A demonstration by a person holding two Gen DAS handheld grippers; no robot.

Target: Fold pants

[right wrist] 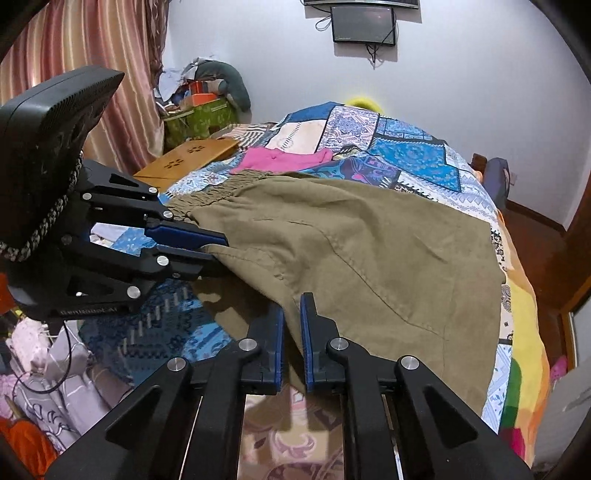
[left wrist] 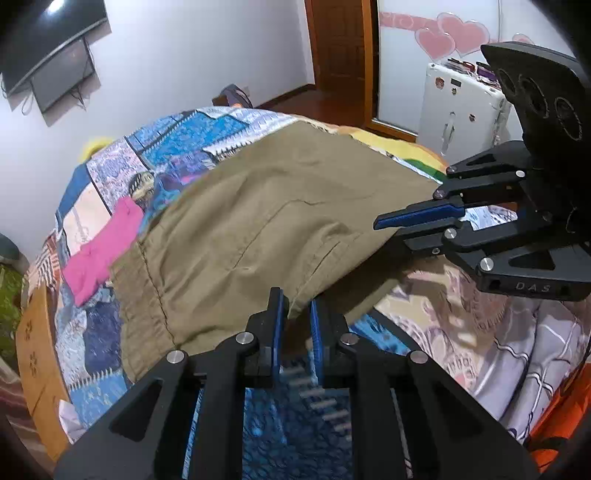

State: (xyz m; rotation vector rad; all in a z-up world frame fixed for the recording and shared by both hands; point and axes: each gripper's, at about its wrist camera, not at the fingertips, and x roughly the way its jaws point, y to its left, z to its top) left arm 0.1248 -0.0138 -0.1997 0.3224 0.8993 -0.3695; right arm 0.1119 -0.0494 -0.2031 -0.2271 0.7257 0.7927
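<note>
Black linkages and blue pads of the left hand-held gripper point(left wrist: 297, 314) fill the bottom of its own view, the jaws narrowed onto the near edge of the olive pants point(left wrist: 258, 221), with a fold of cloth pinched between the pads. Seen from its own camera, the right hand-held gripper point(right wrist: 292, 317) is likewise closed down on the pants' edge (the fabric rises from the bed where each one grips it). Otherwise the pants lie spread across the patchwork bedspread point(left wrist: 207, 133), elastic waistband toward the far side near a pink garment point(left wrist: 103, 247). Wall-mounted, a dark screen point(right wrist: 364, 24) hangs beyond the bed.
</note>
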